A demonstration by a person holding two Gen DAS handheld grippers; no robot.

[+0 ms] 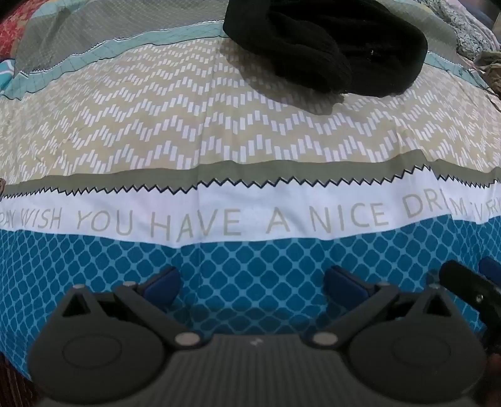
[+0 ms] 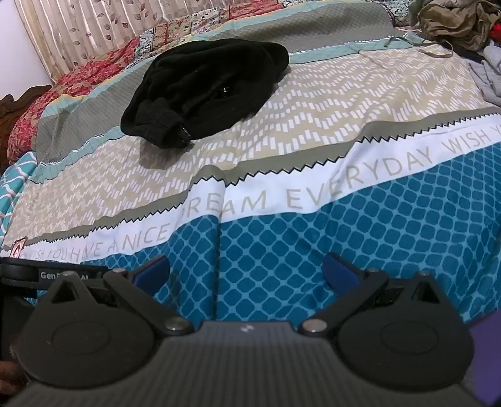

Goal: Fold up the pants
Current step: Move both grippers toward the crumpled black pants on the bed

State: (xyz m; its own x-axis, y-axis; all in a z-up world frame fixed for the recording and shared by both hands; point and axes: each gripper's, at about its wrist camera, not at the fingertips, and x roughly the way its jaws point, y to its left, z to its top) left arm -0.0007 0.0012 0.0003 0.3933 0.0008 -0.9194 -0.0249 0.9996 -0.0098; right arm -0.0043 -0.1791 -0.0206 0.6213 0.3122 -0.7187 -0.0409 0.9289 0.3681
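Black ribbed-knit pants lie bunched in a heap on the patterned bedsheet, on its grey and beige bands toward the far edge of the bed. Left gripper and right gripper both hover over the blue lattice band at the near edge, jaws spread wide, nothing held. Both are well apart from the pants. Olive crumpled clothing sits at the far right corner.

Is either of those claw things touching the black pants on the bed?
Apart. In both wrist views the left gripper and right gripper are open over the blue-patterned bedsheet, with bands of sheet separating them from the black pants.
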